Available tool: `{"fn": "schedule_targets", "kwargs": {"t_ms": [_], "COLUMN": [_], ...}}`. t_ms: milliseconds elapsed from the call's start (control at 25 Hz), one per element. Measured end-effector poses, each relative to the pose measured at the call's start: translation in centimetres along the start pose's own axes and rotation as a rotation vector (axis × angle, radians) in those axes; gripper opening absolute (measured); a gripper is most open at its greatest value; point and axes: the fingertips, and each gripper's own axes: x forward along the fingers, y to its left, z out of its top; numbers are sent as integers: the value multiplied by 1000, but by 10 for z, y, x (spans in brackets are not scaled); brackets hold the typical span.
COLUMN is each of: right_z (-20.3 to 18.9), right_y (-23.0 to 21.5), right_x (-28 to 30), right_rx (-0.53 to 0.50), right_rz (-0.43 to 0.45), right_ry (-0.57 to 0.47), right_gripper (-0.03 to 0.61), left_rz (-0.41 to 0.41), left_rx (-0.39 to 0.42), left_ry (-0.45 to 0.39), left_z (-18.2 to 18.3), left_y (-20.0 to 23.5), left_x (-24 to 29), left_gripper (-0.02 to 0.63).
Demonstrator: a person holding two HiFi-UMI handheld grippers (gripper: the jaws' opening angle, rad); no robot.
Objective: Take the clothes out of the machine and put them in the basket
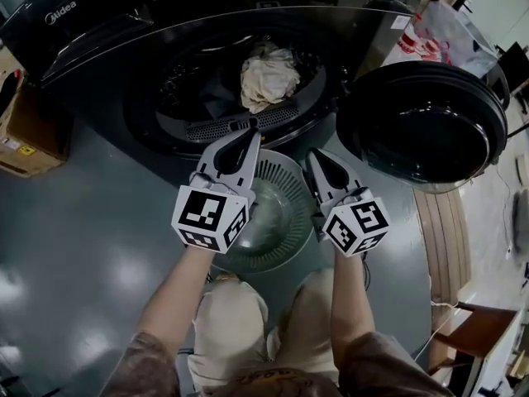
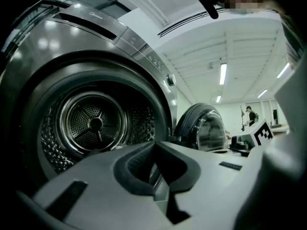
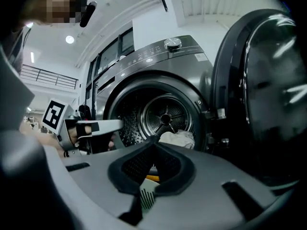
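A dark front-loading washing machine (image 1: 99, 31) stands with its round door (image 1: 426, 122) swung open to the right. A crumpled cream cloth (image 1: 269, 77) lies in the drum near the opening, and it shows again as the cloth (image 3: 177, 139) in the right gripper view. On the floor in front sits a round grey-green slatted basket (image 1: 277, 213). Above the basket's left rim, my left gripper (image 1: 246, 136) is shut and empty, pointing at the drum mouth. My right gripper (image 1: 318, 160), over the right rim, is also shut and holds nothing. Neither touches the cloth.
A cardboard box (image 1: 25, 122) stands left of the machine. A red-and-white bag (image 1: 430, 35) lies behind the door, and wooden furniture (image 1: 475, 333) is at the lower right. The person's knees (image 1: 240, 321) are just behind the basket.
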Motion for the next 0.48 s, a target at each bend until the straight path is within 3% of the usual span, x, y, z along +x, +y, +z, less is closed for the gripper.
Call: {"fn": "schedule_targets", "kwargs": {"t_ms": [280, 480], "right_z": [-14, -21], "right_y": [5, -16], "right_x": [-19, -34], "right_rx": [-100, -105], "right_rz": [44, -7], "right_ry": [-67, -67], "right_gripper": [-3, -3], "left_rz": [18, 42], "left_rx": [61, 93], "left_ry": [7, 15], "left_z": [-24, -33], "left_y": [-7, -11], "left_x": [-15, -19], "left_gripper": [6, 6]}}
